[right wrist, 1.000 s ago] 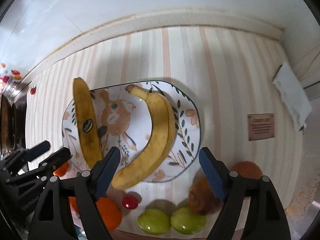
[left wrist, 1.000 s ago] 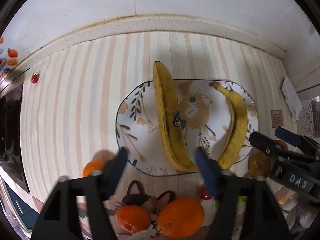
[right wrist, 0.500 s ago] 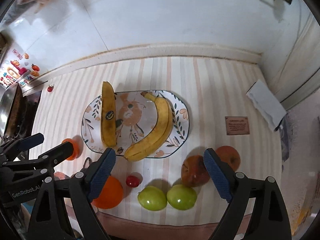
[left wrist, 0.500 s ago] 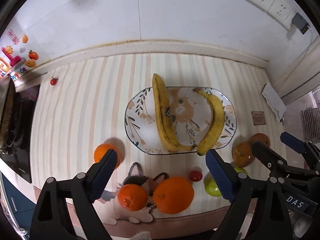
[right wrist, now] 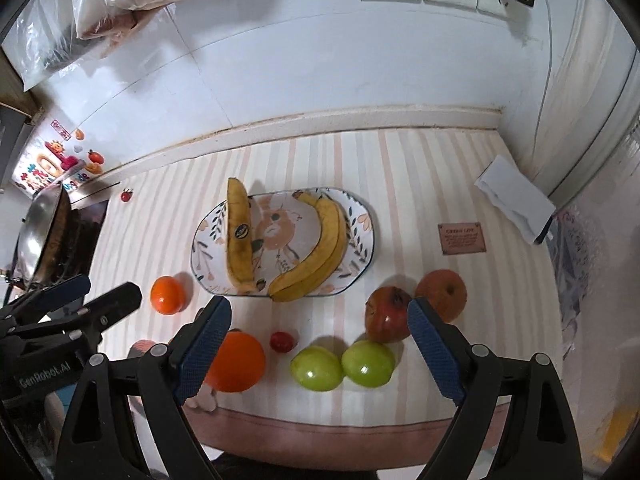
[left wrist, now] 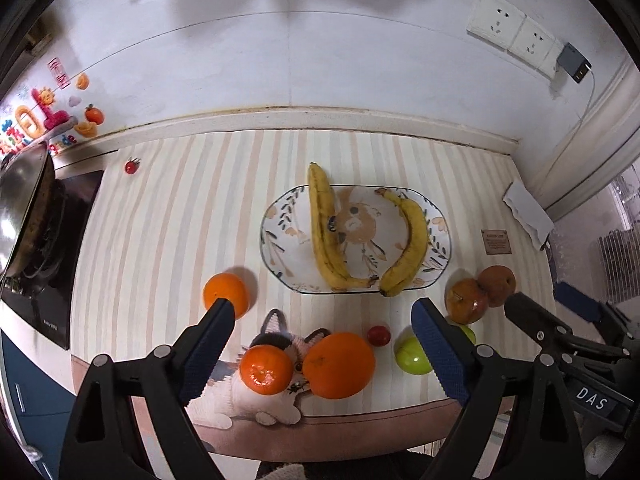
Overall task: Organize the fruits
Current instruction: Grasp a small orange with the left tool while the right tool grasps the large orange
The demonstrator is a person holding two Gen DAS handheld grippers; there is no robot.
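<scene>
Both of your grippers hang wide and empty over the counter's near edge, left gripper (left wrist: 322,354) above the oranges, right gripper (right wrist: 320,350) above the green apples (right wrist: 342,364). Nearest you, two oranges (left wrist: 308,366) sit touching on the cat mat (left wrist: 240,394), close to the front lip, so go easy there. A small red fruit (right wrist: 283,341) lies between those groups, a third orange (left wrist: 226,294) off to the left, two reddish apples (right wrist: 416,310) to the right, touching. Like seems gathered with like. Farther back, the plate (right wrist: 362,224) carries three bananas (right wrist: 296,246), one overhanging its far rim. Beyond it you've got bare striped counter (right wrist: 400,168) to the wall (right wrist: 320,72), with open room on the left too.
</scene>
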